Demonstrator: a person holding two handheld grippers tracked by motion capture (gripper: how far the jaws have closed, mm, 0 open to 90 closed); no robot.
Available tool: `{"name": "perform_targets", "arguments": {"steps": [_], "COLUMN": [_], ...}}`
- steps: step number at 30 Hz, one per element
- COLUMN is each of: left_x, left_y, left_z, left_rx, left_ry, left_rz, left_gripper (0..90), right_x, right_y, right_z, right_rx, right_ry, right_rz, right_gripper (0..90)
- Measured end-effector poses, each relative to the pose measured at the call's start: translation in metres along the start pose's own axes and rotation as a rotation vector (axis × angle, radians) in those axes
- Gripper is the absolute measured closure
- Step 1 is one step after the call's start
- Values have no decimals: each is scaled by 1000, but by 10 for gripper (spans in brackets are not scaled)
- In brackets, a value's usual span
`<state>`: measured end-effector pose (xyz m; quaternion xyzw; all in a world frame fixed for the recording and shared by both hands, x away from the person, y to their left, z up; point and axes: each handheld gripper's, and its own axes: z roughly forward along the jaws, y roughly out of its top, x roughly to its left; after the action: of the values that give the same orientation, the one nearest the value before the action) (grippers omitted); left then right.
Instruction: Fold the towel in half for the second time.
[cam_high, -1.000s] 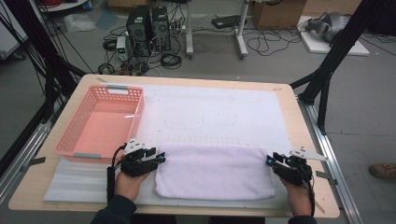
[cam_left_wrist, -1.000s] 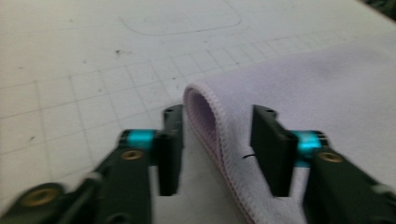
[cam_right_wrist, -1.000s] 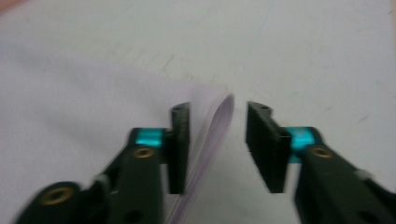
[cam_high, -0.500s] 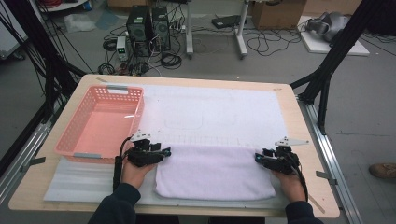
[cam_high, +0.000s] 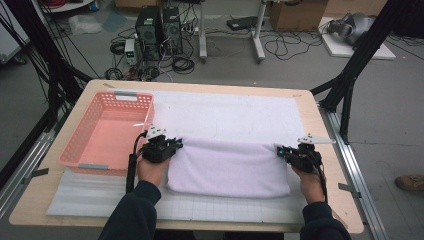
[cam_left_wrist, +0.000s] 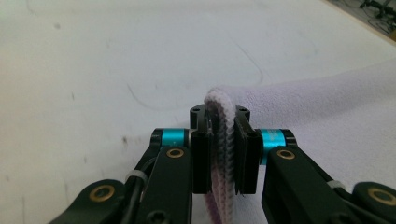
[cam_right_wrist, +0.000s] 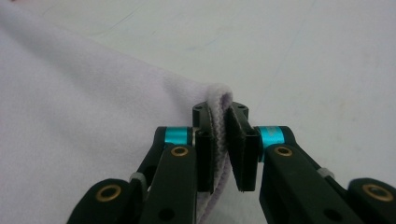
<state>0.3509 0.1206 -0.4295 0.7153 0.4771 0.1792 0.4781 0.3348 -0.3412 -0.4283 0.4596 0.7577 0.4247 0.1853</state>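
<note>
A grey workshop floor strewn with black cables, 2 computer towers (cam_high: 159, 26) and a cardboard box (cam_high: 296, 13) lies beyond a wooden table (cam_high: 320, 127). A white mat (cam_high: 235, 112) covers most of the tabletop, with gridded lines showing along its near edge. A pink plastic basket (cam_high: 107, 132) with perforated walls sits on the left part of the table, its bottom bare.

A pale lilac towel (cam_high: 227, 167) lies folded on the mat near the person's edge of the table, just right of the basket, its doubled far edge raised slightly. The left gripper (cam_high: 172, 145) pinches the towel's far left corner, with the person's left hand (cam_high: 150, 167) behind it and a dark sleeve (cam_high: 130, 212) coming in from below. In the left gripper view the left gripper's (cam_left_wrist: 223, 140) 2 black jaws are closed tight on a thick ribbed hem of the towel (cam_left_wrist: 327, 116), which bulges up between them.

The right gripper (cam_high: 282, 150) holds the far right corner, a grey 3-cornered plate on top of it. In the right gripper view the right gripper (cam_right_wrist: 222, 140) clamps the towel's (cam_right_wrist: 84, 116) folded edge; the cloth sits against the left jaw with a narrow gap beside the right one.
</note>
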Motion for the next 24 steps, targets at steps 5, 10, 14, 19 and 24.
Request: {"name": "perform_targets", "arguments": {"steps": [5, 10, 14, 19, 24], "left_x": [3, 1, 1, -11, -17], "left_y": [2, -2, -7, -16, -29], "left_z": [10, 0, -7, -21, -29], "left_rx": [-62, -19, 40, 37, 65], "left_ry": [32, 1, -43, -87, -91], "left_rz": [-2, 45, 30, 76, 107], "left_gripper": [711, 446, 416, 406, 410], "right_x": [-4, -4, -1, 13, 26], "right_y": [13, 11, 7, -5, -21], "right_z": [20, 18, 1, -19, -26], "right_rx": [-24, -15, -30, -31, 14], "right_ry": [-62, -86, -50, 20, 62], "right_rz": [40, 79, 85, 8, -28], "right_gripper": [794, 525, 489, 486, 444]}}
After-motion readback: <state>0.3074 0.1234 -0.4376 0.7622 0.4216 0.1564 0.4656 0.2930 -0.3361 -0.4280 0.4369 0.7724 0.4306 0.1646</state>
